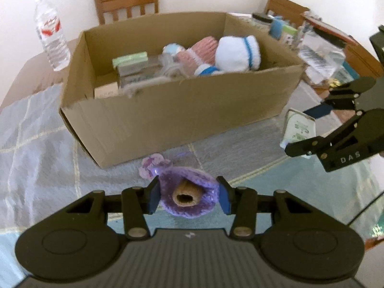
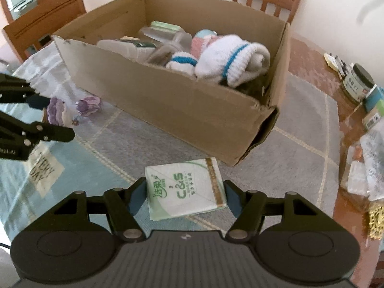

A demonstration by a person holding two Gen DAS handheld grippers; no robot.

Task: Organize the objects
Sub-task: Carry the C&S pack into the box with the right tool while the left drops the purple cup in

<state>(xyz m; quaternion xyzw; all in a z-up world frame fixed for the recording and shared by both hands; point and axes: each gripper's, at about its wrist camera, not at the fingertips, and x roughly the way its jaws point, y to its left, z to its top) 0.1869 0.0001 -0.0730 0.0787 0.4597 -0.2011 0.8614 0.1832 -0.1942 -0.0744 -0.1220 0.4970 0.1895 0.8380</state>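
Observation:
A cardboard box (image 1: 168, 110) (image 2: 182, 110) stands on the cloth-covered table, holding rolled white, blue and pink socks (image 1: 237, 52) (image 2: 230, 57), packets and plastic boxes. My left gripper (image 1: 189, 195) is shut on a purple knitted piece (image 1: 189, 196) with a tan core, in front of the box. My right gripper (image 2: 184, 194) is closed on a white-green tissue pack (image 2: 184, 189) near the box's right corner. The pack also shows in the left wrist view (image 1: 297, 129), as does the right gripper (image 1: 309, 129). The left gripper (image 2: 48, 117) appears in the right wrist view.
A water bottle (image 1: 51, 36) stands left of the box. Wooden chairs (image 1: 127, 0) stand behind. Jars, packets and clutter (image 2: 360, 84) crowd the table's right side. A second purple knitted piece (image 2: 88, 105) lies by the box front.

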